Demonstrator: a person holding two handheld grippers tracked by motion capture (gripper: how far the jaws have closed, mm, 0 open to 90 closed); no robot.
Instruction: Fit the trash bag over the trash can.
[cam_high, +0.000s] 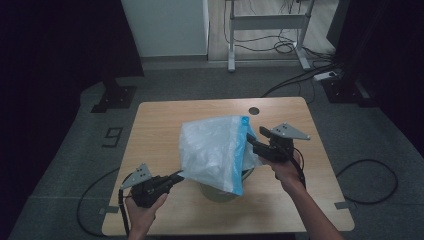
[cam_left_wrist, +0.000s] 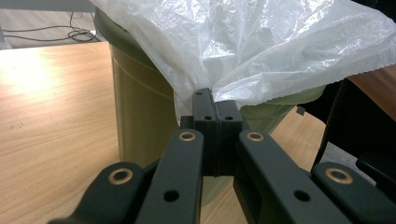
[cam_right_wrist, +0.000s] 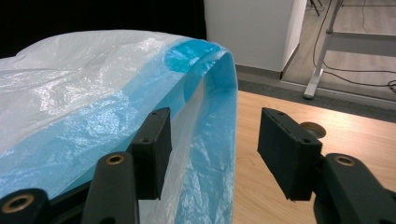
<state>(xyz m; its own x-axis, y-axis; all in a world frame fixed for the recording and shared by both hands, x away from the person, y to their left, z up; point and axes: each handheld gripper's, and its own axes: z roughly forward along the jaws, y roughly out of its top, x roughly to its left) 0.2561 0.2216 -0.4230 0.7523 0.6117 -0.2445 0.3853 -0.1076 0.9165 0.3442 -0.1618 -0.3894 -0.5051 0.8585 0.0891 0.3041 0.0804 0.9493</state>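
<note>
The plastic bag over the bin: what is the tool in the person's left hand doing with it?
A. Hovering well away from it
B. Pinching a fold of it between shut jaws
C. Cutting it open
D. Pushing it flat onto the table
B: in the left gripper view the left tool has its jaws closed together with the white plastic bag gathered into them, just in front of the bin.

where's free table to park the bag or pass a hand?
Bare table left of the bag, and the strip behind it around the round hole. The right edge past the right hand-held gripper is free too. Crowded: centre front, around the bin and left hand-held gripper.
</note>
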